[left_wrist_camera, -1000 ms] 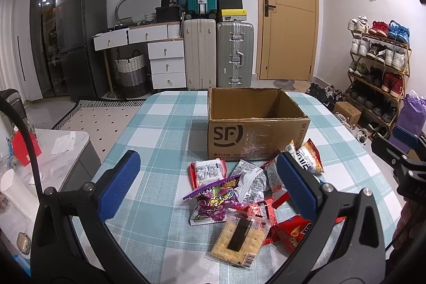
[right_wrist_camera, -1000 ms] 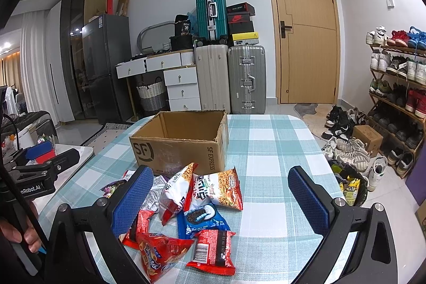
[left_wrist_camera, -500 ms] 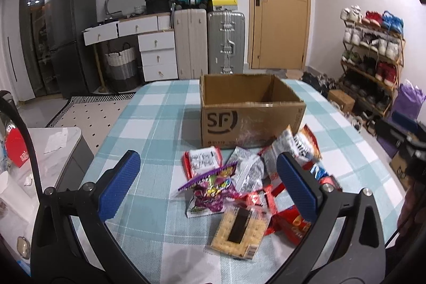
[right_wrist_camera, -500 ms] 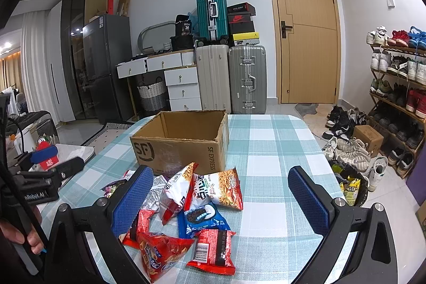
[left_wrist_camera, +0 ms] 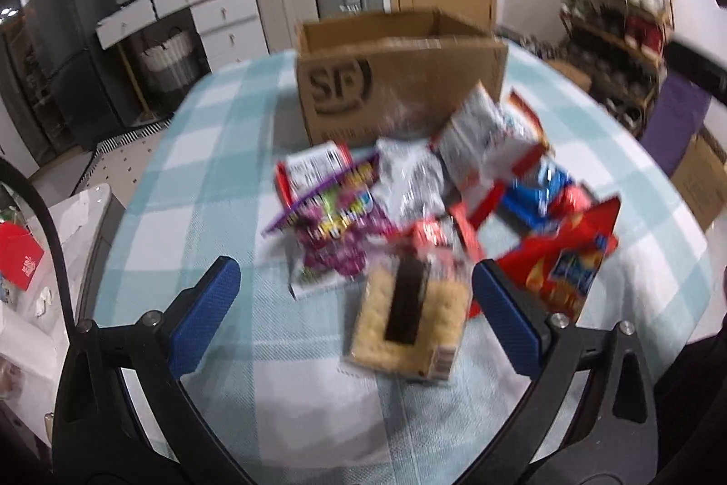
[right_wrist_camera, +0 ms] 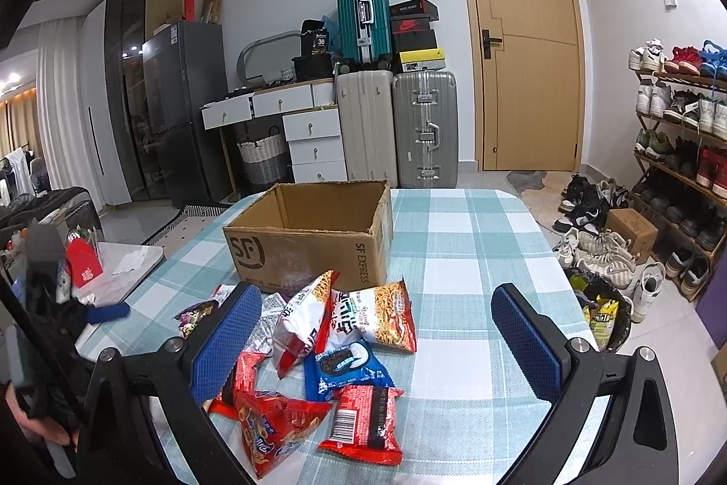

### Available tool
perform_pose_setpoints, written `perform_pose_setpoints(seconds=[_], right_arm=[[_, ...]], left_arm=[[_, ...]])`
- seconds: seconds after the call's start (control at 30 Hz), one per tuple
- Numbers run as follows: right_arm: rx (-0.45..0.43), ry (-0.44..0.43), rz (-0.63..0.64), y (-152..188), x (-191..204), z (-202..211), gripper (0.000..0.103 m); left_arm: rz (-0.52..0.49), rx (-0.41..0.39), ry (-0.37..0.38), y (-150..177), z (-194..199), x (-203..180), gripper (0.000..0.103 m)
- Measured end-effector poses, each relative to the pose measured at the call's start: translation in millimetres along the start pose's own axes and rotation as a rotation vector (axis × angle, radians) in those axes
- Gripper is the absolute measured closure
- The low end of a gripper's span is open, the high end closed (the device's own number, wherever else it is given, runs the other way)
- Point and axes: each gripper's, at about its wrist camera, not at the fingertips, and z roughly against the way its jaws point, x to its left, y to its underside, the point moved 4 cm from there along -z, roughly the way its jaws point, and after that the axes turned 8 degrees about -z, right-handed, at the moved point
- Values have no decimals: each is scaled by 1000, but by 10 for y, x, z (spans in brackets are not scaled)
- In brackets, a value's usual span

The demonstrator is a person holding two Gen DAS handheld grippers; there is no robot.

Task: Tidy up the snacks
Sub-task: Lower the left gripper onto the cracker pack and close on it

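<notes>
A pile of snack packets lies on the checked tablecloth in front of an open, empty cardboard box marked SF, which also shows in the right wrist view. My left gripper is open, low over the pile, with a cracker pack between its pads and a purple candy bag just beyond. My right gripper is open and empty above a blue cookie packet, a red barcode packet and an orange noodle-snack bag.
A red chip bag lies right of the left gripper. The table ends at the right above shoes and a shoe rack. A low side table stands to the left. Suitcases and drawers stand behind.
My left gripper has dropped forward and down toward the snack pile, so the cracker pack now sits between its pads. The right gripper has held still.
</notes>
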Motion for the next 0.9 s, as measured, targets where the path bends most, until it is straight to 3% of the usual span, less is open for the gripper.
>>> perform_pose_setpoints(seconds=[0.17,0.43,0.53,0.6,0.63,0.9], right_arm=[[18,-6,4,37,6,-24,0],[33,-10,9,58,5,-48,0],[36,-10,7,63,3,-52,0],[39,-10,4,62,-6,-47,0],[40,-10,3,63,-9,-48,0],[42,-10,1,63,-18,-49,0]], left_arm=[[-11,53,35,82,-162,-110,2],[-38,104,63,112,-366,-190,12],[-36,121,92,113,-390,-184,27],[-38,133,122,114,-408,-196,44],[-37,138,141,111,-425,-198,46],[-8,116,200,117,-366,-165,48]])
